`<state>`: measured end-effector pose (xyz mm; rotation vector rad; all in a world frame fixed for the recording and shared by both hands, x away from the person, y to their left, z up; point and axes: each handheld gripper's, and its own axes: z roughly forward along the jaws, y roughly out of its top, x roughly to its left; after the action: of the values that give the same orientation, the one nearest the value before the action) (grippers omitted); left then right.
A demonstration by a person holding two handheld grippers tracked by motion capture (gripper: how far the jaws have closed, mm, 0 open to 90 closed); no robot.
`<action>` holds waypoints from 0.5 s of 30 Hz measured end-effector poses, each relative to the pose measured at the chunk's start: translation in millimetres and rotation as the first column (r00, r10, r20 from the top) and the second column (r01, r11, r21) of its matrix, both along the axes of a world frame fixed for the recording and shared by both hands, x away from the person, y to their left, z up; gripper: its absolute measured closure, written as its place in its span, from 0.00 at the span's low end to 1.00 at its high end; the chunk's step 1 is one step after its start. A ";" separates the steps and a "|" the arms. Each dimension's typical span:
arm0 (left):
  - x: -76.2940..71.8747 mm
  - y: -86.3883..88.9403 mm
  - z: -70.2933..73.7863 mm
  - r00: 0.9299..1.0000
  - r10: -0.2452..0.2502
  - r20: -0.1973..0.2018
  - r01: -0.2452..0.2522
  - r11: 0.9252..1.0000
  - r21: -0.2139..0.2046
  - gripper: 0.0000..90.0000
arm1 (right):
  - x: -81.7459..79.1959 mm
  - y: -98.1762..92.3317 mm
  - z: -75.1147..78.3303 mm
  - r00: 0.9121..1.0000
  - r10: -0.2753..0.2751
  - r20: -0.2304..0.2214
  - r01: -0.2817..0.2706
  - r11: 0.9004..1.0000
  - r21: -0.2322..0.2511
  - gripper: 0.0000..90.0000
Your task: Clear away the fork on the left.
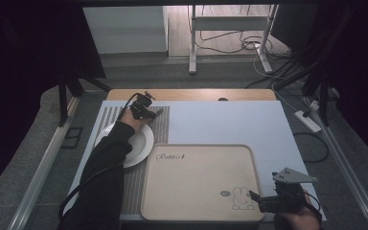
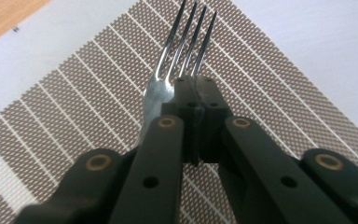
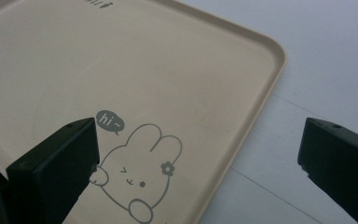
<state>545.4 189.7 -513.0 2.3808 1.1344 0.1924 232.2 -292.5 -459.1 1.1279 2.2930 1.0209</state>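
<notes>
A metal fork [image 2: 182,49] is clamped between the jaws of my left gripper [image 2: 196,88], its tines pointing ahead over a brown striped placemat [image 2: 74,116]. From above, the left gripper [image 1: 146,109] hangs over the placemat's [image 1: 160,125] far end, just beyond a white plate [image 1: 139,143]. A beige tray [image 1: 196,177] with a rabbit drawing [image 3: 137,172] lies in front. My right gripper [image 3: 199,140] is open wide, its jaws on either side of the tray's right rim [image 3: 261,93]. In the high view the right gripper [image 1: 261,199] sits at the tray's near right corner.
The white table sheet [image 1: 230,120] is bare to the right of the placemat and beyond the tray. A wooden strip [image 1: 191,94] marks the far table edge. A power strip [image 1: 307,121] and cables lie on the floor to the right.
</notes>
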 end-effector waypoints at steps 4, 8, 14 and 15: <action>-1.1 13.7 8.1 1.000 0.005 0.011 -0.005 1.000 -0.008 0.71 | 0.1 0.3 -0.1 1.000 0.001 -0.001 -0.001 1.000 -0.001 0.00; -0.9 28.5 4.9 1.000 0.024 0.009 -0.024 0.999 0.033 0.31 | 0.1 0.8 -0.2 1.000 0.003 -0.001 -0.003 1.000 -0.007 0.00; 3.3 43.0 -6.8 0.997 0.073 -0.013 -0.072 0.996 0.056 0.19 | 0.2 1.2 -0.3 1.000 0.003 -0.002 -0.003 1.000 -0.009 0.00; 3.3 43.0 -6.8 0.997 0.073 -0.013 -0.072 0.996 0.056 0.19 | 0.3 1.2 -0.3 1.000 0.003 -0.002 -0.003 1.000 -0.009 0.00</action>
<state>548.6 232.6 -519.8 2.3948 1.2391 0.2334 232.5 -291.3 -459.3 1.1231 2.2993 1.0097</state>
